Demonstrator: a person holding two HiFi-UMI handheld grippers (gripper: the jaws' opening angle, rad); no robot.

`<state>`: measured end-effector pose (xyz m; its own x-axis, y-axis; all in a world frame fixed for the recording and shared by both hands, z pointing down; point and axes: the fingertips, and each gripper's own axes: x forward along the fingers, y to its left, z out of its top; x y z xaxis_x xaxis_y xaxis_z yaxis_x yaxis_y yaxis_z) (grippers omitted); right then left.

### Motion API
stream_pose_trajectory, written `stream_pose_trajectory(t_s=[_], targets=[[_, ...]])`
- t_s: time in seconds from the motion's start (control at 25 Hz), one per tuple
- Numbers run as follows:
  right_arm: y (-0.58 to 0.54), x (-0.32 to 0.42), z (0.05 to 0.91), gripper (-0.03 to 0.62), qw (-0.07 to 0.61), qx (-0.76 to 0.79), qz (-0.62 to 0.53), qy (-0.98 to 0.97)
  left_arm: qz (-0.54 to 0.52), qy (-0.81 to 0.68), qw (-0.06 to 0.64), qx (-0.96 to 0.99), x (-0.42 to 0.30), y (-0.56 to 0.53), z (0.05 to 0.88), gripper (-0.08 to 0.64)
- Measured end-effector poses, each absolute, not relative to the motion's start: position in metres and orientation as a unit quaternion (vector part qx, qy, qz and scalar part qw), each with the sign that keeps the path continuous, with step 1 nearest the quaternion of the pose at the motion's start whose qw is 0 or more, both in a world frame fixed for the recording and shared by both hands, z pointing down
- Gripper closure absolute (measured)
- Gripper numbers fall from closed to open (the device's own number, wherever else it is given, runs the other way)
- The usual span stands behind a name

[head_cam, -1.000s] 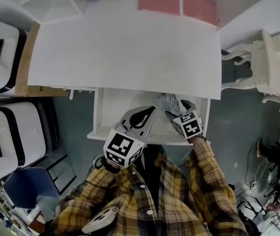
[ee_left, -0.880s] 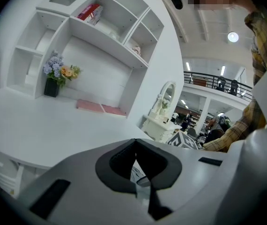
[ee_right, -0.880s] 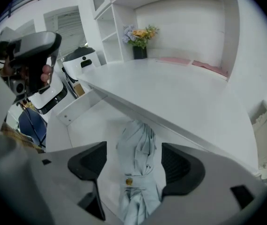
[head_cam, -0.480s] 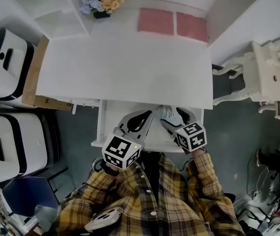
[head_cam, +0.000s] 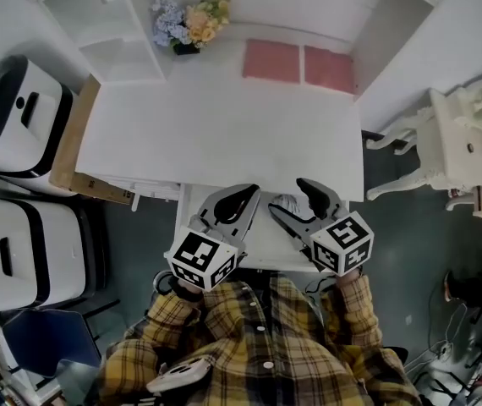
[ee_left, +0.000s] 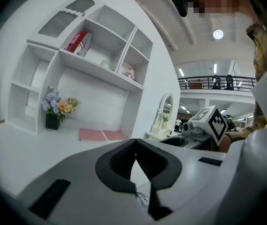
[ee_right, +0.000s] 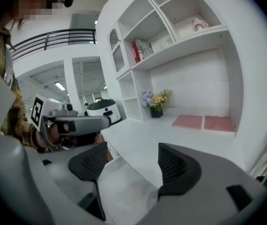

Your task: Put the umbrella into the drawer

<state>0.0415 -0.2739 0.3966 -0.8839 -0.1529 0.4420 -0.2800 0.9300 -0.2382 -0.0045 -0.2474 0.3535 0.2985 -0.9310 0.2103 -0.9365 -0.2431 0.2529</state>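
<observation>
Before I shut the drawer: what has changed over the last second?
The right gripper has drawn back from the umbrella toward the person, and its jaws stand open with nothing between them. The head view has shifted too, so the flowers now show. The umbrella lies in the drawer as before, the drawer looks about as far open, and the left gripper stays shut on nothing.

The pale, crumpled umbrella (head_cam: 285, 202) lay inside the white drawer (head_cam: 260, 238), mostly hidden. The drawer stood pulled partway out beneath the tabletop (head_cam: 224, 134).
</observation>
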Motion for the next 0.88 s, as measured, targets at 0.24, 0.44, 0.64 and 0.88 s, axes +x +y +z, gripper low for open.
stream_pose_trajectory(t_s=[0.24, 0.44, 0.64, 0.88], targets=[[-0.259, 0.031, 0.318, 0.258, 0.115, 0.072, 0.134, -0.982, -0.006, -0.587, 0.133, 0.799, -0.005, -0.249, 0.317, 0.541], [-0.253, 0.038, 0.268, 0.349, 0.051, 0.073, 0.117, -0.989, -0.017, -0.580, 0.111, 0.807, 0.001, -0.245, 0.287, 0.541], [-0.249, 0.049, 0.239, 0.418, -0.012, 0.088, 0.111, -0.990, -0.023, -0.565, 0.099, 0.819, 0.011, -0.238, 0.271, 0.541], [-0.247, 0.061, 0.242, 0.533, -0.019, 0.092, 0.123, -0.988, -0.017, -0.547, 0.102, 0.831, 0.029, -0.233, 0.273, 0.541]])
